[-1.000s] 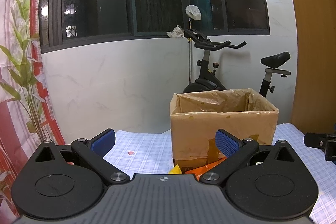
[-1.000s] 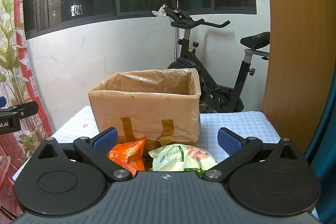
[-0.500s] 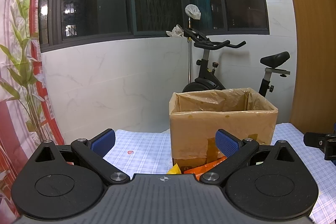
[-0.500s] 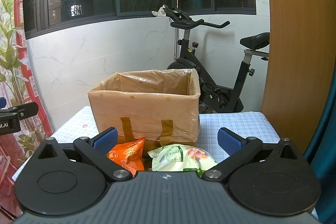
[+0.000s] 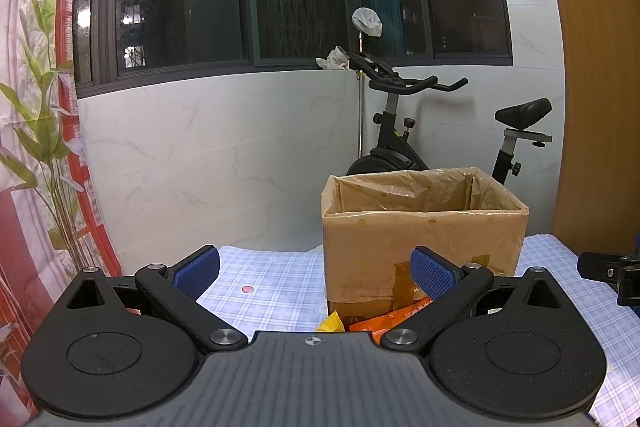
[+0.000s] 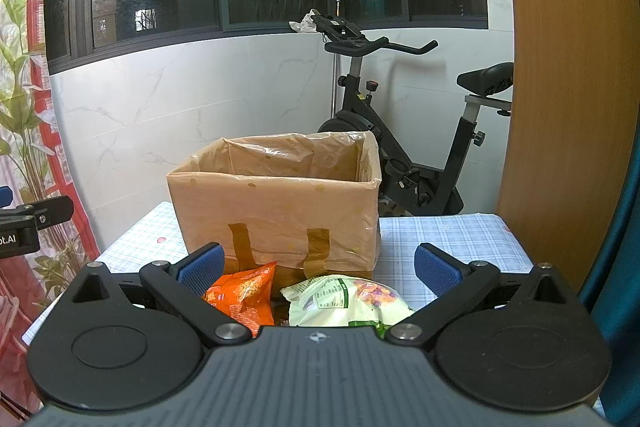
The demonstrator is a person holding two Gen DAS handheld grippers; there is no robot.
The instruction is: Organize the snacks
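box [image 6: 276,211]: open, plastic-lined, upright on table | orange bag [image 6: 240,293]: lay before box, left | green-white bag [image 6: 344,301]: lay beside, right

The cardboard box [image 6: 276,215] is matt brown, lined with thin, crinkled, glossy plastic film [image 6: 288,157] and patched with shiny brown tape [image 6: 318,247]. The orange snack bag [image 6: 244,293] and green-white snack bag [image 6: 344,301] are glossy foil-like plastic. The checked tablecloth [image 5: 272,291] looks smooth. The gripper's blue pads [image 6: 434,269] are finely textured, on matt black plastic.
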